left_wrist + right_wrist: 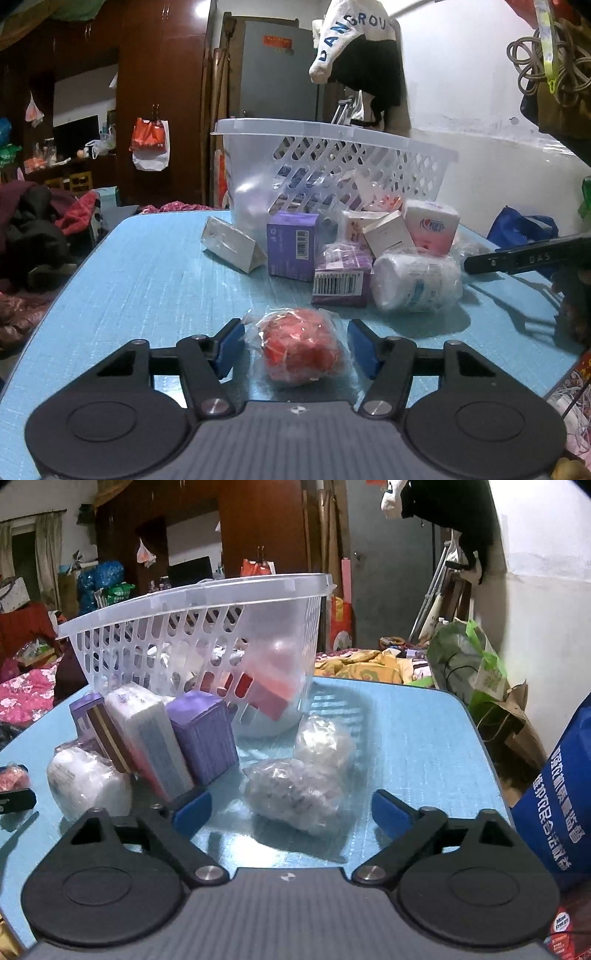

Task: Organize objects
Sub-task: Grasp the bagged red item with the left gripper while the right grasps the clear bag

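Observation:
A clear plastic basket [332,147] stands on the blue table [147,266], with small boxes inside. In front of it lie purple boxes [291,245], white boxes [388,232], a pink tissue pack [430,225] and a wrapped white bottle [417,284]. My left gripper [295,347] is open, its blue pads on either side of a red bagged bundle [301,345]. My right gripper [291,808] is open around a clear bagged bundle [295,794]; another clear bag [325,742] lies behind it. The basket [207,627] and the purple box [205,734] show there too.
A white triangular box [232,245] lies left of the pile. A blue bag [554,805] stands at the table's right edge. A green bag [465,664] sits beyond the far right corner. Clothes and clutter [37,229] lie off the left edge.

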`<state>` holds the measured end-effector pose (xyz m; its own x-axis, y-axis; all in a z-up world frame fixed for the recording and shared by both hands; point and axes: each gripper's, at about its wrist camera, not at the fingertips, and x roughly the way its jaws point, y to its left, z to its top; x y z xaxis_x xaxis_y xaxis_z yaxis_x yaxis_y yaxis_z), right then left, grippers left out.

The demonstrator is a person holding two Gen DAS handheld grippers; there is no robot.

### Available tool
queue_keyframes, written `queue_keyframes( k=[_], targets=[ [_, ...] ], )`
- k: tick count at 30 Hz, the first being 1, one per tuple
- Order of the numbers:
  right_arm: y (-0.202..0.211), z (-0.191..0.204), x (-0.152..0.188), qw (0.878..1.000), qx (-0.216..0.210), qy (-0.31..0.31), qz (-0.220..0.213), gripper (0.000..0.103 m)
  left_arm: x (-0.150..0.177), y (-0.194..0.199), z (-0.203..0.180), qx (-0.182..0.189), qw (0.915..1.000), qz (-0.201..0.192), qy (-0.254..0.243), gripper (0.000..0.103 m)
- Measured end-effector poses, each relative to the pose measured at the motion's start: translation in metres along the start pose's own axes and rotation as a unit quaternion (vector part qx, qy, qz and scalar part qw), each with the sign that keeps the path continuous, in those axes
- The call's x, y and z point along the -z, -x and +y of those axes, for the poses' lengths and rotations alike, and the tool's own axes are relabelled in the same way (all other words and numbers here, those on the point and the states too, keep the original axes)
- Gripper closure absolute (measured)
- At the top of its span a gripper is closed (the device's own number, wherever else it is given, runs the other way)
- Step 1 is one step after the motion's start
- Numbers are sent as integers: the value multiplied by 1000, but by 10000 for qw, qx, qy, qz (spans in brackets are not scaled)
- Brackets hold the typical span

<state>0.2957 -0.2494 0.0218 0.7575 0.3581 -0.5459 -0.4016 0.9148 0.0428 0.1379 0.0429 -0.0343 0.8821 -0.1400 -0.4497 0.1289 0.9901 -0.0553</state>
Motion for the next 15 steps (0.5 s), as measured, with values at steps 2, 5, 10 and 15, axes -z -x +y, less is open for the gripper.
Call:
queue_keyframes(
  k=[2,5,10,15],
  targets=[
    [-2,-2,-1,9999,-76,-67,46,14,1,-1,-1,-19,10000,-24,-7,37],
    [-3,-2,0,9999,-86,-87,87,40,1,-1,-3,-63,10000,-77,0,46],
    [5,-12,3,9987,-358,-324,-149,42,3,4,2,29,9994,-264,202,51],
    [17,-14,5,9967,-480,-360,-542,42,2,12,-1,127,9987,-471,124,51]
  ],
)
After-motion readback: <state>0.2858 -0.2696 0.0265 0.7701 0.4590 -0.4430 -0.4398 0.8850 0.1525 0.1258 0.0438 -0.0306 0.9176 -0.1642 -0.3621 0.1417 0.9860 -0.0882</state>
